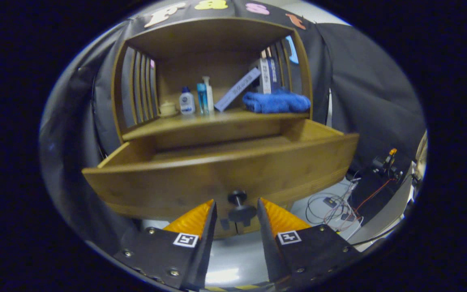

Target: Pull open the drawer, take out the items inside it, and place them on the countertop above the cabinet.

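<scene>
Hand-held gripper [236,207] at open drawer [221,172], fingers apart.
Knob [239,205] sits between the fingertips, unclamped. Drawer interior hidden behind its front. Worktop [217,121], 12 o'clock of the drawer: jar [167,108], three bottles [187,101], leaning box [237,89], blue towel [276,101].

drawer [225,170]: brown wood
knob [239,207]: black
towel [276,102]: blue
bottle [187,101]: white, blue cap
jar [168,108]: cream
floor [233,259]: grey
</scene>
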A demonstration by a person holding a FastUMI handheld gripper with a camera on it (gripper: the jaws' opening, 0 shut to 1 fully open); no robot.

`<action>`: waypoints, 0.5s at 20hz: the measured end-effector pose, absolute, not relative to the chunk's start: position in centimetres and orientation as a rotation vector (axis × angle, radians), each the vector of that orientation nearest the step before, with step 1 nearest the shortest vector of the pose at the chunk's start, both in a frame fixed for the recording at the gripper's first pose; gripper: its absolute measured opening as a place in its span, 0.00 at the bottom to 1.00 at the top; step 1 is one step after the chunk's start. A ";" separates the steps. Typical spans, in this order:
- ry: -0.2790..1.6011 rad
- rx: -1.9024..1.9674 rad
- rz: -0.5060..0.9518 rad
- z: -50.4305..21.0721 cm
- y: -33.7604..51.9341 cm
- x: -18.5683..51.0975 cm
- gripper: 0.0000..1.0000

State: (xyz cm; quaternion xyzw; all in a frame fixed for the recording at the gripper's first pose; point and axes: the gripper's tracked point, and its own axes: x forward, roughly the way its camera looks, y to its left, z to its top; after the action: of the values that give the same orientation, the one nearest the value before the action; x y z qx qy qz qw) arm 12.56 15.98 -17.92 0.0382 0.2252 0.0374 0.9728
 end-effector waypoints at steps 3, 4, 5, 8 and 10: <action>0.328 0.069 0.002 -11.2 16.7 15.1 0.56; 0.324 0.082 -0.033 -9.8 17.1 16.4 0.56; 0.330 0.102 -0.068 -8.7 17.5 18.3 0.56; 0.436 0.231 -0.216 -9.3 18.4 23.4 0.56; 0.543 0.367 -0.349 -11.4 18.6 25.3 0.57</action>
State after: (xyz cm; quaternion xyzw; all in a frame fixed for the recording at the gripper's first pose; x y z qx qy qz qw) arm 25.32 18.56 -11.44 0.1794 0.2651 -0.1707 0.9319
